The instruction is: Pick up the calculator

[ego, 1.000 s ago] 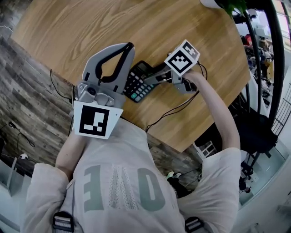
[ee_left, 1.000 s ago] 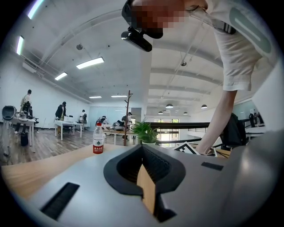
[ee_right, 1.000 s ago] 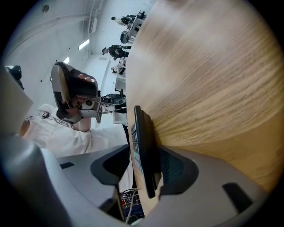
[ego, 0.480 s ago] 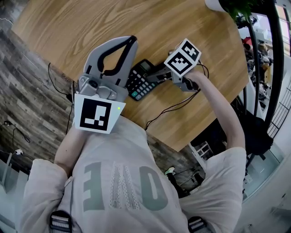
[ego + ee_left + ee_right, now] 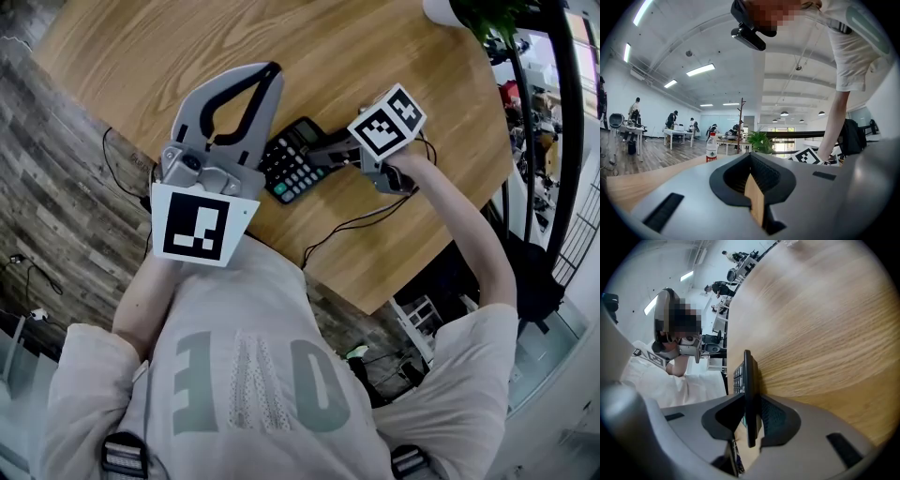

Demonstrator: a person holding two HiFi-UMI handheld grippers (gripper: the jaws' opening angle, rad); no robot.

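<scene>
A black calculator with a teal key lies near the front edge of the wooden table. My right gripper reaches it from the right. Its jaws are closing, with the calculator's right end between them. In the right gripper view the calculator stands edge-on between the dark pads, which press on it at my right gripper. My left gripper hovers over the calculator's left side, shut and holding nothing. In its own view my left gripper points level across the room.
A black cable trails from the right gripper over the table's front edge. A potted plant stands at the far right corner. A water bottle stands on the table further off. Bare wood stretches behind the calculator.
The right gripper's jaws have closed in on the calculator's end and its marker cube has shifted slightly right. The left gripper has hardly moved.
</scene>
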